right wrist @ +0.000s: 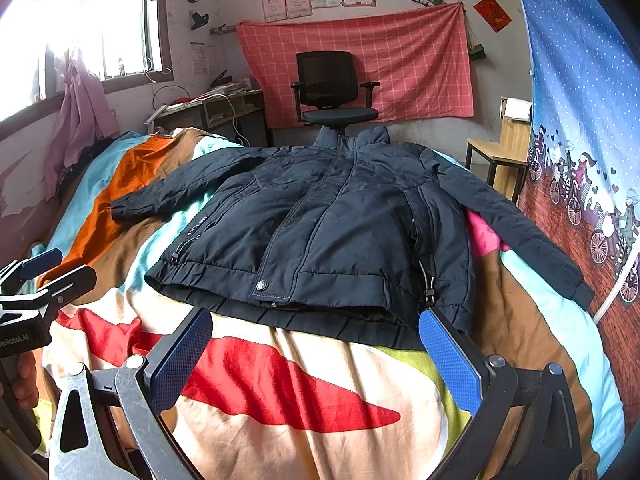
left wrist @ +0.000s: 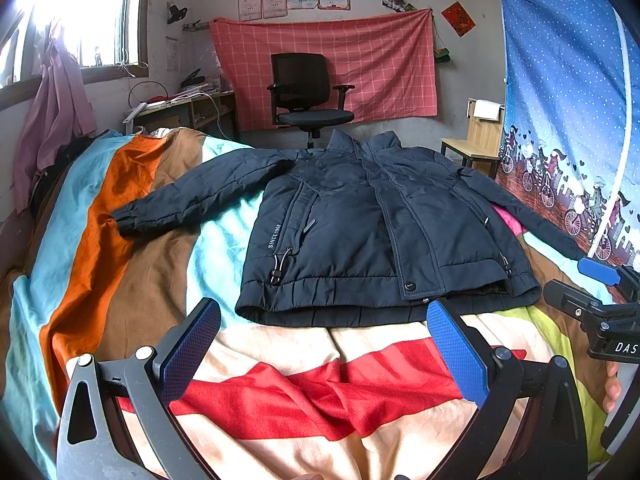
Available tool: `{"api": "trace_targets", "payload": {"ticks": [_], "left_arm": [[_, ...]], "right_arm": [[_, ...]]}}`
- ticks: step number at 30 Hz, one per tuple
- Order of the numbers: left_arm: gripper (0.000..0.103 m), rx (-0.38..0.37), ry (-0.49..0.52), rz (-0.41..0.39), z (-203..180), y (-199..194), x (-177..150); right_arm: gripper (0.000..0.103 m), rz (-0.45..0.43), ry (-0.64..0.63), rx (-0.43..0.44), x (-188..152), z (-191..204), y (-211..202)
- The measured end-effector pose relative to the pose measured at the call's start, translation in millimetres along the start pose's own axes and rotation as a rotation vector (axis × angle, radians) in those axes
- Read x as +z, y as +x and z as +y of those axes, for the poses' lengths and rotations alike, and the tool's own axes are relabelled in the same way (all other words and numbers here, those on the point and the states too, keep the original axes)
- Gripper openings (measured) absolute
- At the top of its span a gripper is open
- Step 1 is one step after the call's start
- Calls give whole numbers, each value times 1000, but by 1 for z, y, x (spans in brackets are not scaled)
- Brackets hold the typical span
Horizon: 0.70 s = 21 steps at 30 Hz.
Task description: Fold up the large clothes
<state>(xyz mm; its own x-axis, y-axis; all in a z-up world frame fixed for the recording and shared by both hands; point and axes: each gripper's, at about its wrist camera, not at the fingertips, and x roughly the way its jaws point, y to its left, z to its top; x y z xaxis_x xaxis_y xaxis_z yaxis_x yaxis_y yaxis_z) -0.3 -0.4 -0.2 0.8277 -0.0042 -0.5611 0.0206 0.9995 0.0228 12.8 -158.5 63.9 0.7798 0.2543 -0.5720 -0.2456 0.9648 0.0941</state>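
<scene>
Jacket [left wrist: 372, 224] laid flat, front up, on the striped bedspread [left wrist: 132, 280], both sleeves spread out.

Left wrist view: jacket fills mid-frame, left gripper [left wrist: 324, 344] at the bottom, spread wide with nothing in it, just short of the hem. Right wrist view: same jacket [right wrist: 320, 232] mid-frame, right gripper [right wrist: 316, 354] gaping and empty too, office chair [right wrist: 332, 88] at top centre.

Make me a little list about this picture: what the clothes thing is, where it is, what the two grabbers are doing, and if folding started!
garment: dark navy padded jacket, front up, closed, both sleeves spread out
surface: colourful striped bedsheet on a bed
left gripper: open, hovering just short of the jacket's hem, holding nothing
right gripper: open, also near the hem, holding nothing
folding: not begun
behind: black office chair, red checked cloth on the wall
</scene>
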Motion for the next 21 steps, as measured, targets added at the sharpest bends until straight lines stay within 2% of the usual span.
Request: {"api": "trace_targets", "payload": {"ticks": [21], "left_arm": [[101, -1, 1, -1, -2, 0, 4]], "right_arm": [[103, 1, 2, -1, 0, 0, 1]]}}
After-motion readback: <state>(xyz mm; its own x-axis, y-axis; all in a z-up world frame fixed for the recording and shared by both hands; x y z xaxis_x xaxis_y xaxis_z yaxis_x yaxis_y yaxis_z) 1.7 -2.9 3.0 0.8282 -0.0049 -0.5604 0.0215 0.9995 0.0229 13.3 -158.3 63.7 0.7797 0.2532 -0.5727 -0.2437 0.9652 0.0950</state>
